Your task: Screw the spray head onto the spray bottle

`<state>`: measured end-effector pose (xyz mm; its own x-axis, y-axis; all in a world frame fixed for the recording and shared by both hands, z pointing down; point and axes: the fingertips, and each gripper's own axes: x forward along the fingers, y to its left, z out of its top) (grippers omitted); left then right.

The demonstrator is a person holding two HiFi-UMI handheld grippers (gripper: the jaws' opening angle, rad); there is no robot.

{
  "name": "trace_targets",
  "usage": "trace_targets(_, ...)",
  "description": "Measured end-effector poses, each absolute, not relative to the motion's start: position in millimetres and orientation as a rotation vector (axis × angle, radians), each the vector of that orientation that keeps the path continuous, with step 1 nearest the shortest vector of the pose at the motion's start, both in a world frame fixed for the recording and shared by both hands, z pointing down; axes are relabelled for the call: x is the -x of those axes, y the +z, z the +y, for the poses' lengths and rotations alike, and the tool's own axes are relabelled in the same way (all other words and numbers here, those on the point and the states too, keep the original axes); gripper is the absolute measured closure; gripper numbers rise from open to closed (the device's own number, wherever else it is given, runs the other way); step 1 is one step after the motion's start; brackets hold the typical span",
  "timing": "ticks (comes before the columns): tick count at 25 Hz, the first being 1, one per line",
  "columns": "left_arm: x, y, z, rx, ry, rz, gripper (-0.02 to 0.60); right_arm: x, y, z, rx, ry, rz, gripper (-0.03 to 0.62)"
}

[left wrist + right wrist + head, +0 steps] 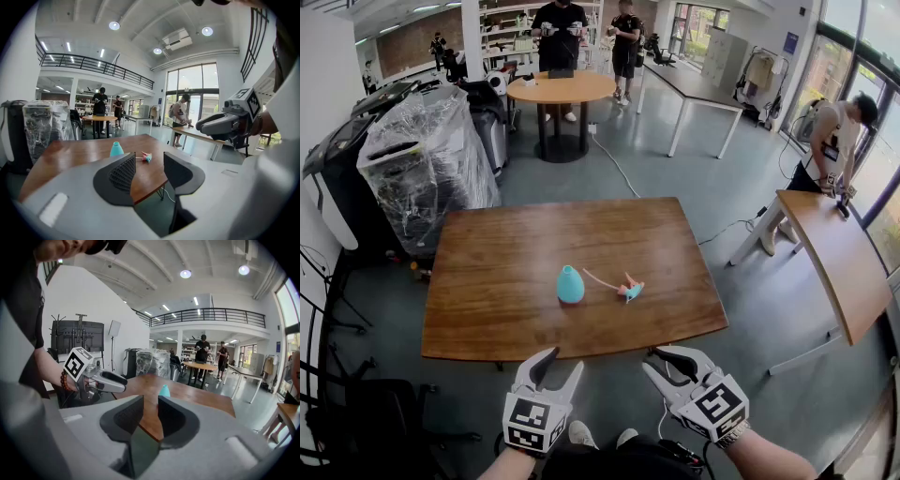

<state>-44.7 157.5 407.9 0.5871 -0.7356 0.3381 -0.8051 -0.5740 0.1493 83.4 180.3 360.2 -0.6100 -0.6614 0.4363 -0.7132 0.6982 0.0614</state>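
Upright teal plastic spray bottle (570, 285) stands ahead of left gripper (565, 360); pink-and-teal spray head (629, 290) lies nearer right gripper (652, 361); both jaws stand apart, empty.

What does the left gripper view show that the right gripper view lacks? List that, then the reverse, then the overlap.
Only the left gripper view: the small pink-and-teal spray head lying on the table, and the right gripper seen from outside with its marker cube.

Only the right gripper view: the left gripper seen from outside with its cube, and a black screen on a stand by the white wall.

Both: the teal rounded spray bottle upright on the brown wooden table, and the round table behind.
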Motion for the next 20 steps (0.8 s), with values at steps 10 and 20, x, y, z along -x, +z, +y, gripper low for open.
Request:
trace_targets(10,62,454,81,-2.461,0.452,-1.34,0.271,-86,398,113,-0.9,0.104,-2.416,0.484)
trace_targets(20,50,522,9,-2.322,0.585,-1.425,0.169,-112,466,49,-0.583,-0.007,-2.336,0.441)
